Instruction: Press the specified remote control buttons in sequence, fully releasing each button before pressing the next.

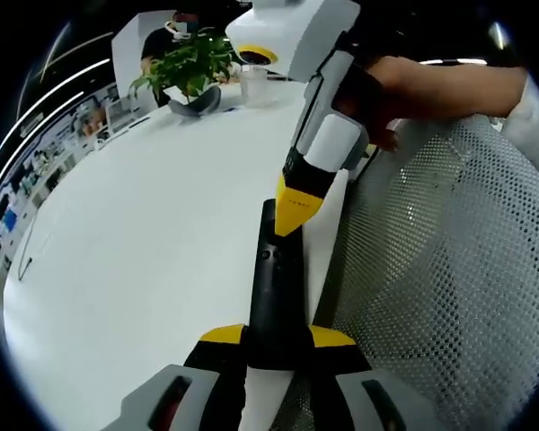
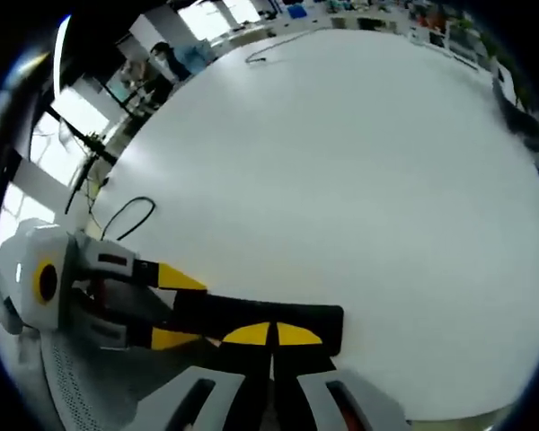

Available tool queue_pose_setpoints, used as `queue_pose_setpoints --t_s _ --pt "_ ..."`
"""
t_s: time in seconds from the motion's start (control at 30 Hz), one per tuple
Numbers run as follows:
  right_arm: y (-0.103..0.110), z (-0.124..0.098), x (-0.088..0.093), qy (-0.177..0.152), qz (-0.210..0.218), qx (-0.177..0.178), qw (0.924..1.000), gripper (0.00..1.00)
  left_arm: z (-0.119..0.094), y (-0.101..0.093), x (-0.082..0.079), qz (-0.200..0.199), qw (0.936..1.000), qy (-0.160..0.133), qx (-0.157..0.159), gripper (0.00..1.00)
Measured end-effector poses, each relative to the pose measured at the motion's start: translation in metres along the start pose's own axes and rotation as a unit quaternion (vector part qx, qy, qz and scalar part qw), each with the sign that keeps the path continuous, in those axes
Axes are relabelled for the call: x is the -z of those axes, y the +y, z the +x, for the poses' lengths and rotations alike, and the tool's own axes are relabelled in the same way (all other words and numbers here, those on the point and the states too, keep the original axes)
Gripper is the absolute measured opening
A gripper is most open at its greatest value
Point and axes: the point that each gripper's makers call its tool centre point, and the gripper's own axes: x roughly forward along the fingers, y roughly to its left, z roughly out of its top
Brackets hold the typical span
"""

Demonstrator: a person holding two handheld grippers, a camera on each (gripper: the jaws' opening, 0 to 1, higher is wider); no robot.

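A: Holding the remote control (image 1: 275, 296) by its near end, the left gripper (image 1: 277, 339) has its yellow tips pinched on either side of the black body at the bottom centre of the left gripper view.

B: And which way does it run from there?

A: Its long axis goes straight up the frame, away from that gripper. The right gripper (image 1: 296, 208) comes down from the upper right with its two yellow tips pressed together into one point, sitting at the far end of the remote, on or just over the top face. I judge this a press, though I cannot tell if a button is down.

B: So the right one is nearer the buttons?

A: Yes. In the right gripper view the remote (image 2: 260, 321) lies crosswise along the bottom, with the right gripper (image 2: 271, 334) closed on top of it and the left gripper (image 2: 166, 307) clamping it from the left.

B: Counts?

A: One remote, two grippers, one white counter (image 1: 153, 233), one potted plant (image 1: 190, 65) at upper left, one mesh chair (image 1: 449, 269) at right.
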Motion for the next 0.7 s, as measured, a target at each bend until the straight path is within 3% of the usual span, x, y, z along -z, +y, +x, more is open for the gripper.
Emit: queue_pose_setpoints --t_s 0.1,0.23,0.3,0.43,0.53,0.6,0.7 --pt "-0.0019 0.0 -0.0004 -0.001 0.005 0.003 1.0 0.0 0.0001 0.0002 -0.0002 -0.001 1.0 -0.001 0.001 0.24" --pt "-0.0045 0.0004 -0.0009 -0.023 0.059 0.018 0.9978 0.0 -0.0001 0.0 -0.0001 0.0 1.0 -0.007 0.002 0.24" --pt "-0.0025 0.0008 -0.0008 -0.02 0.043 0.031 0.9984 0.0 -0.0001 0.0002 -0.0001 0.0 1.0 -0.01 0.002 0.24" --pt "-0.003 0.0004 -0.0012 -0.021 0.059 0.051 0.9967 0.0 -0.0003 0.0003 -0.0003 -0.005 0.9999 -0.012 0.001 0.24" --pt "-0.004 -0.0002 -0.0007 -0.052 0.065 0.058 0.9948 0.0 -0.0003 0.0003 -0.0005 0.0 0.9998 -0.022 0.003 0.24" --pt "-0.0023 -0.0006 -0.0002 -0.053 0.053 0.064 0.9951 0.0 -0.0002 0.0008 -0.0004 -0.003 0.9996 -0.027 0.005 0.24" --pt "-0.0018 -0.0001 -0.0012 -0.04 -0.005 0.086 0.9955 0.0 -0.0002 0.0002 -0.0012 -0.001 0.9997 -0.026 0.003 0.24"
